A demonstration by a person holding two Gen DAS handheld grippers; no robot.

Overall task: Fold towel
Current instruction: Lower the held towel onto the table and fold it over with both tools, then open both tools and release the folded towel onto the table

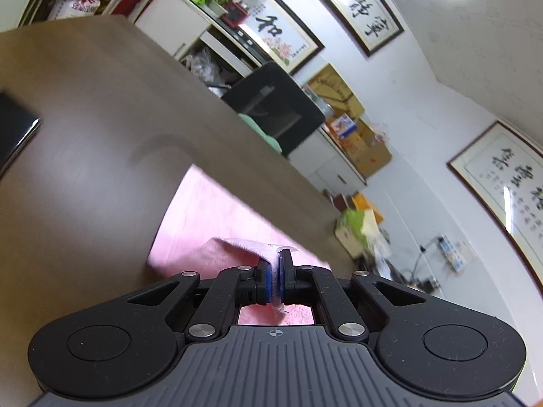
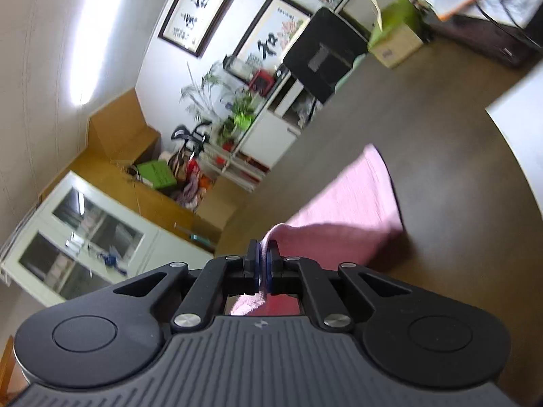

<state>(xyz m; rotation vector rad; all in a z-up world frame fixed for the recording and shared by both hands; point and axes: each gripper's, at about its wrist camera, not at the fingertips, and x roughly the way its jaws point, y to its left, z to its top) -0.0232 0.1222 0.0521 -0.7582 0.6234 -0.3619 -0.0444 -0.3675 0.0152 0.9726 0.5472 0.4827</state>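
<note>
A pink towel (image 1: 210, 213) lies on the brown table (image 1: 85, 169). My left gripper (image 1: 275, 264) is shut on a corner of the towel, which is lifted and drapes away from the jaws. In the right wrist view the same pink towel (image 2: 349, 203) stretches out over the table (image 2: 441, 135). My right gripper (image 2: 263, 254) is shut on another corner of it, with the cloth pinched between the blue pads and hanging down behind them. Both views are tilted and slightly blurred.
A dark flat device (image 1: 13, 129) lies on the table at the left. A white object (image 2: 519, 129) sits on the table at the right. A black chair back (image 1: 278, 101) stands beyond the table's far edge, with shelves and boxes behind it.
</note>
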